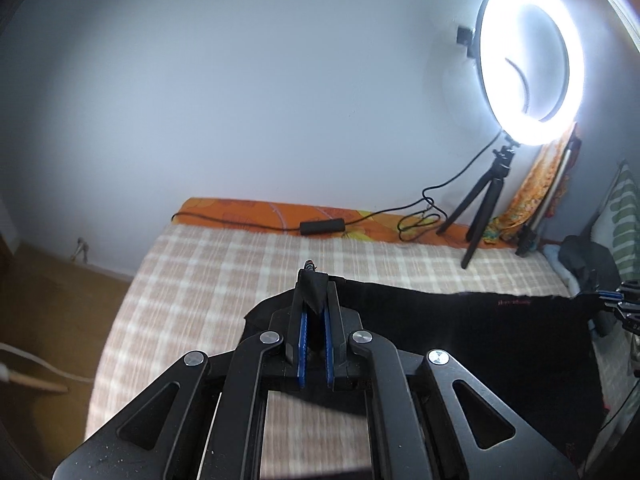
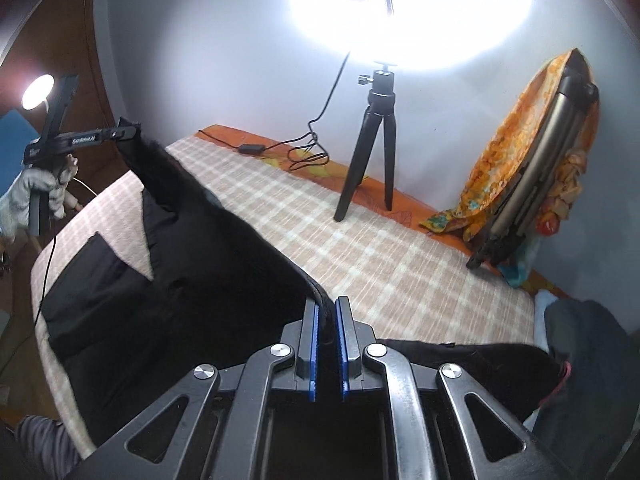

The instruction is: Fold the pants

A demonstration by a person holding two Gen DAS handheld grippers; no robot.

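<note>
Black pants (image 1: 480,344) hang stretched between my two grippers above a checked bed. My left gripper (image 1: 316,292) is shut on one corner of the pants' upper edge, with a tuft of black cloth poking out between the blue pads. My right gripper (image 2: 327,312) is shut on the other end of that edge. The pants (image 2: 192,280) run from it up to the left gripper (image 2: 128,130), seen far left in the right wrist view. The right gripper (image 1: 624,300) shows at the right edge of the left wrist view. The lower part of the pants drapes on the bed.
The bed (image 1: 224,264) has a beige checked cover and an orange sheet along the wall. A lit ring light (image 1: 532,64) on a small black tripod (image 2: 370,148) stands on it with a cable and controller (image 1: 322,226). A folded tripod draped with orange cloth (image 2: 532,152) leans at right. Dark clothes (image 2: 592,344) lie at the right.
</note>
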